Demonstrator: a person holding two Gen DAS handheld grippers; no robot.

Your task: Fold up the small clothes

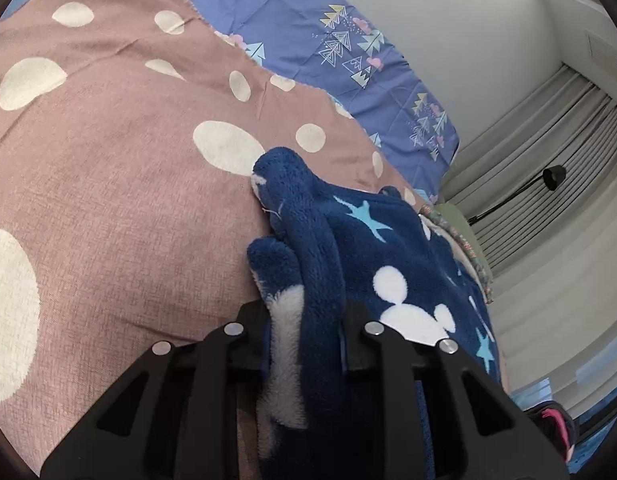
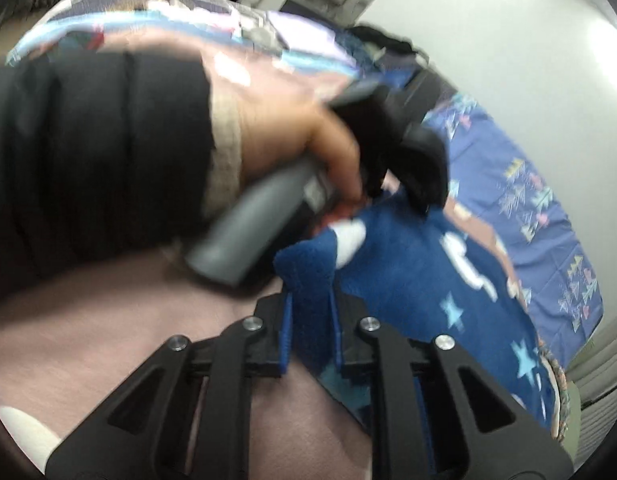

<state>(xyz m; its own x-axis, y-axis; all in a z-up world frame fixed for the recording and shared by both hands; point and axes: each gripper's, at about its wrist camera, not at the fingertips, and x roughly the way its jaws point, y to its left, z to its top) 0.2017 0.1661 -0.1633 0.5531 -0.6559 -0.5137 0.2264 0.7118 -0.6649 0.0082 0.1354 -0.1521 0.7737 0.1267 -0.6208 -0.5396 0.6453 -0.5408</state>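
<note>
You are facing a bed covered by a dusty-pink spread with cream dots (image 1: 120, 168), laid over a blue sheet printed with small trees (image 1: 308, 28). Behind it rises a plain white wall (image 1: 448, 40), brightly lit near the top. To the right hang pale pleated curtains (image 1: 548, 184), with a black lamp (image 1: 554, 178) in front.

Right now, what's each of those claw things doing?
Left gripper: closed on the blue fleece garment.
Right gripper: closed on the same garment's edge.
</note>
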